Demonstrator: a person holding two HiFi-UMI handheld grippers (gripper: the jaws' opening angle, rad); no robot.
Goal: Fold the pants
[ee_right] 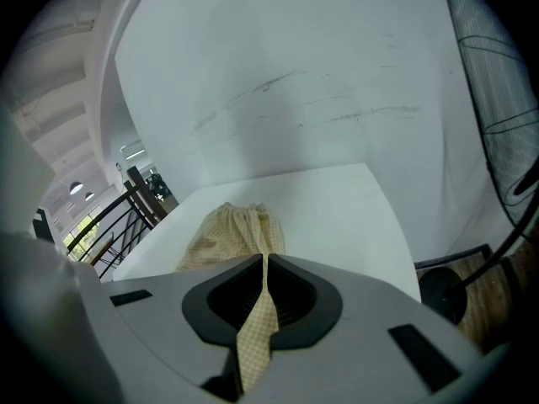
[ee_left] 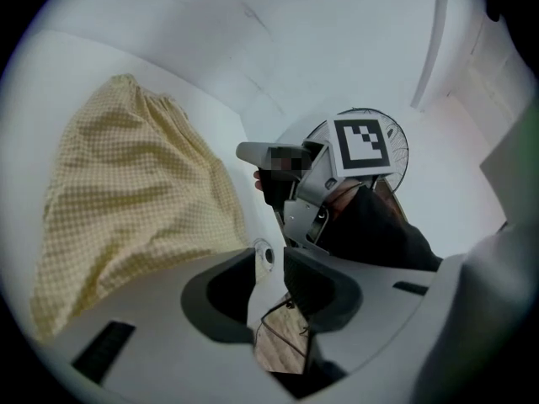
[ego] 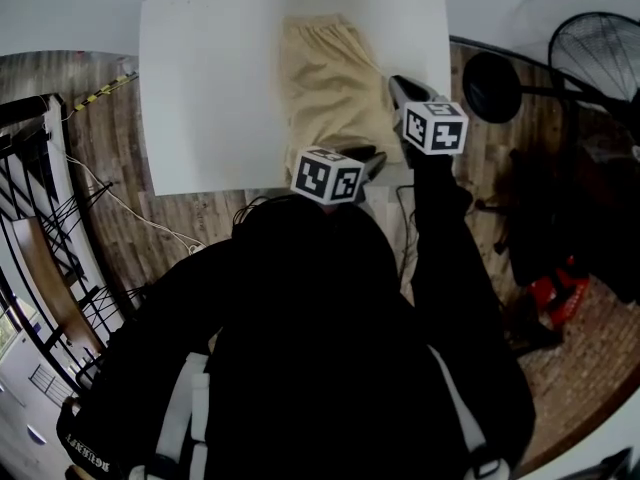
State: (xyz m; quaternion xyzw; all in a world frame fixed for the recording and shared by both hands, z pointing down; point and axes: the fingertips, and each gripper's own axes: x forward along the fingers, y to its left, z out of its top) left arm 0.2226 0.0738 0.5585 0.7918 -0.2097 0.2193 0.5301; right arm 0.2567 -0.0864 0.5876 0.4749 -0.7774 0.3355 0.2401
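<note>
At the near edge of the white bench [ego: 210,88], the left tool [ee_left: 269,266] stands slightly parted with nothing between its jaws, just beside the yellow checked pants [ego: 330,78]. The right tool [ee_right: 263,263] is clamped on a strip of the pants' fabric at their right edge. Beyond, the pants lie spread on the bench, with the gathered waistband farthest away.

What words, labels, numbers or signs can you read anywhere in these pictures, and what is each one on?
No text here is readable.
White print on the person's dark clothing, lower left of the head view: too small and turned to read.
Marker cubes: black and white squares only, no letters or numbers.
</note>
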